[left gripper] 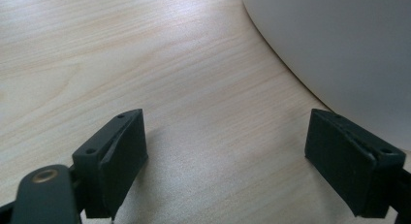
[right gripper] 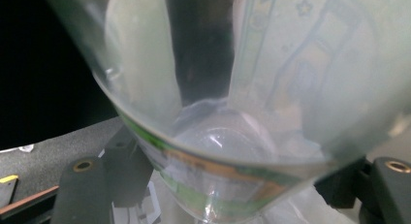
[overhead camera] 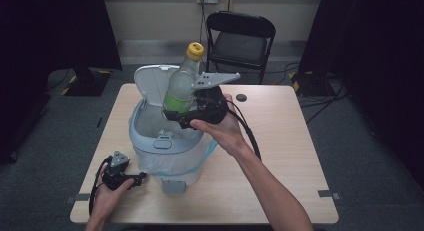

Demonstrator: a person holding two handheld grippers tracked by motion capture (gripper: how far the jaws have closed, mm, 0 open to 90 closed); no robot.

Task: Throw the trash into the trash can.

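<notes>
High view: the right tongs (overhead camera: 176,117) clamp a clear plastic bottle (overhead camera: 181,86) by its lower body, tilted above the open bin (overhead camera: 165,141). The left tongs (overhead camera: 142,176) rest gaping and empty on the counter (overhead camera: 280,141) beside the bin.

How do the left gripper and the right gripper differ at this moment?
The right gripper is shut on a clear plastic bottle with a yellow cap, while the left gripper is open and holds nothing. The right gripper is raised above the open trash bin; the left gripper lies low on the table beside it. Both have black jaws.
</notes>
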